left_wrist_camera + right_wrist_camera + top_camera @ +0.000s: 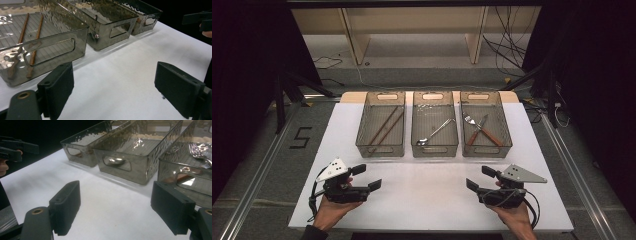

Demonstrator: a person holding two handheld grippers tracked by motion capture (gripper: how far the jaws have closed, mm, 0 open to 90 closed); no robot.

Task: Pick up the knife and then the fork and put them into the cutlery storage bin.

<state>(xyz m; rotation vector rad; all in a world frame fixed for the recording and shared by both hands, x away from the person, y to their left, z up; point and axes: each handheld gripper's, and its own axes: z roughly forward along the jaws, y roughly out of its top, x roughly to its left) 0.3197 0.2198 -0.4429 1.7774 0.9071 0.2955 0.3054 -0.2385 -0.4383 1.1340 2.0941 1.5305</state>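
Three smoky clear bins stand in a row at the back of the white table (427, 200). The left bin (380, 150) (50, 50) holds two brown chopsticks (384, 126) (35, 42). A spoon (435, 132) (115, 160) lies in the middle bin (435, 149) (140, 173). The right bin (487, 149) (170, 170) holds a fork (469, 120) (197, 151) and a wooden-handled knife (479, 127). My left gripper (368, 177) (117, 90) is open over bare table at the front left. My right gripper (480, 178) (120, 212) is open at the front right. Both are empty.
A wide stretch of white table lies between the grippers and the bins. Behind the table are a wooden shelf frame (357, 40) and loose cables (507, 45) on the floor. Dark stand legs (287, 95) flank both sides. A "5" (300, 137) is marked on the floor at left.
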